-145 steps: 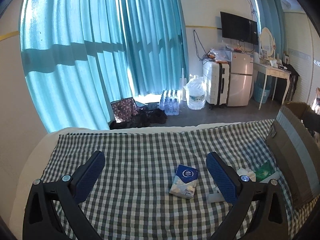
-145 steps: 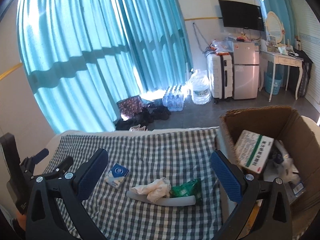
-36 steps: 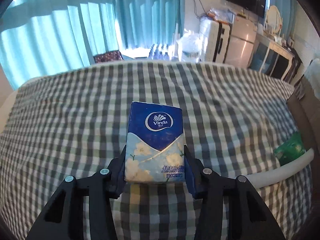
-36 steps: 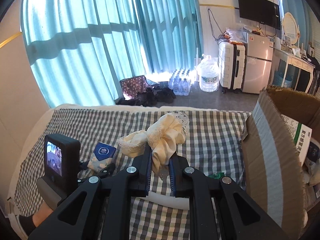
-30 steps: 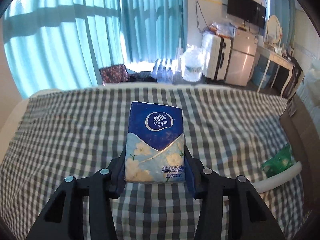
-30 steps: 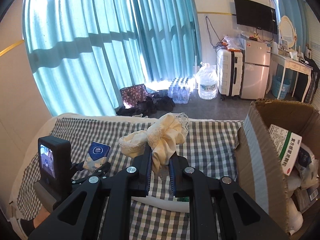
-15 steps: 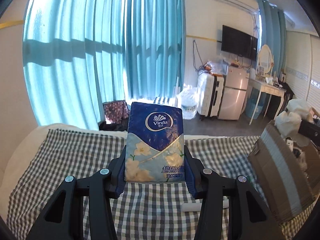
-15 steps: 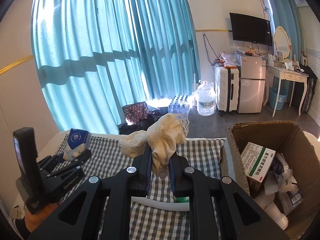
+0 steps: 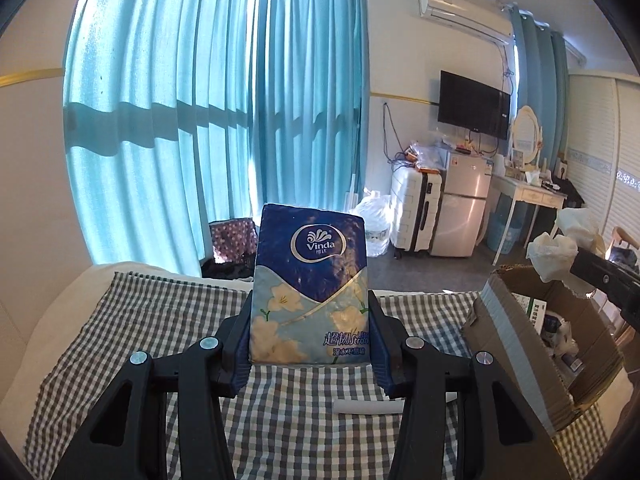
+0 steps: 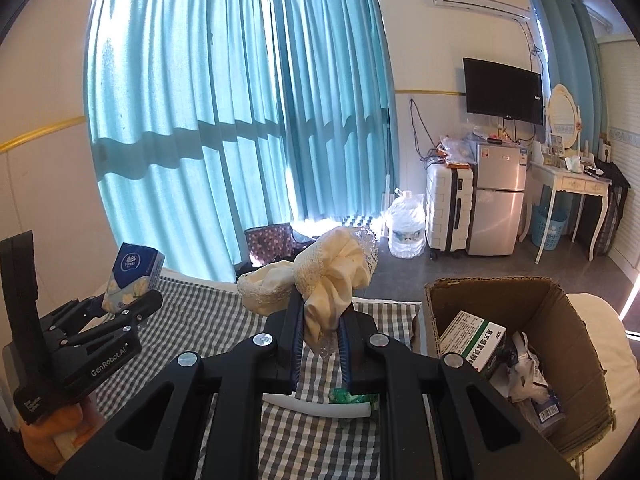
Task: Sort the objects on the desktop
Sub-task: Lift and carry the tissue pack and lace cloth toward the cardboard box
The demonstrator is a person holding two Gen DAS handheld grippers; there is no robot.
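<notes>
My left gripper (image 9: 310,328) is shut on a blue Vinda tissue pack (image 9: 310,280), held upright in the air above the checked cloth (image 9: 140,320). The same tissue pack (image 10: 130,276) shows at the left of the right wrist view, in the left gripper (image 10: 120,308). My right gripper (image 10: 318,336) is shut on a cream lace-edged cloth (image 10: 320,276), which bunches above the fingers. That cream cloth (image 9: 560,248) hangs over the open cardboard box (image 9: 516,340) in the left wrist view. The box (image 10: 560,312) holds a green-and-white carton (image 10: 472,340) and other items.
A white tube (image 10: 316,404) and a green packet (image 10: 348,396) lie on the checked cloth under my right gripper. The tube (image 9: 368,406) also shows below the left fingers. A hand (image 10: 52,436) holds the left tool. Beyond the bed: curtains, a water jug (image 10: 406,232), a suitcase and a fridge.
Both grippers have risen with their loads: more of the room and less of the checked cloth is in view. The box's inside has come into sight in both views.
</notes>
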